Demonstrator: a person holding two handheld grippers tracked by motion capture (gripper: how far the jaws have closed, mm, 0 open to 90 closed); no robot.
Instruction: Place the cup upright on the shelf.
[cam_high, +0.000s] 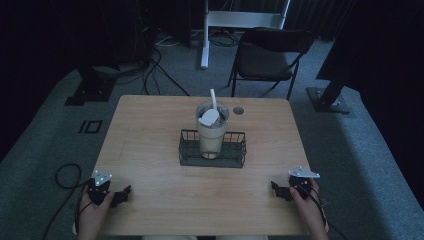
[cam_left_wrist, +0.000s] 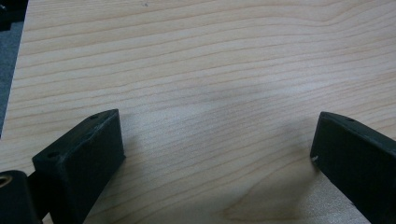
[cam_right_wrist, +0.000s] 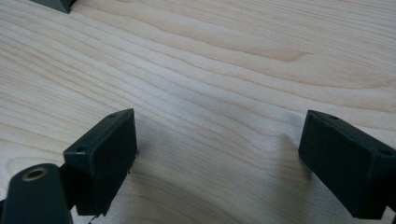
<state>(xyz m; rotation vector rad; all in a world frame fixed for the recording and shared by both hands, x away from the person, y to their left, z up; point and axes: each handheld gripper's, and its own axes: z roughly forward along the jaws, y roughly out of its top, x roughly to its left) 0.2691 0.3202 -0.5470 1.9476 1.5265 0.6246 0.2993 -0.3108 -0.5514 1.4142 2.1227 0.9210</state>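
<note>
A black wire basket (cam_high: 185, 148) stands in the middle of the wooden table (cam_high: 150, 130). Inside it stands a tall cup (cam_high: 211, 131) with a white spoon-like utensil (cam_high: 212, 107) sticking out of its top. My left gripper (cam_high: 120, 195) rests at the table's front left, held by a hand, open with nothing between its jaws (cam_left_wrist: 217, 140). At the front right my right gripper (cam_high: 279, 190) sits the same way, open over bare wood (cam_right_wrist: 219, 135). Both are well short of the basket.
A small dark round cap or hole (cam_high: 238, 110) lies on the table behind the cup. A black folding chair (cam_high: 267, 57) and a white stand leg (cam_high: 205, 35) are beyond the far edge. Cables trail on the grey floor at left (cam_high: 65, 175).
</note>
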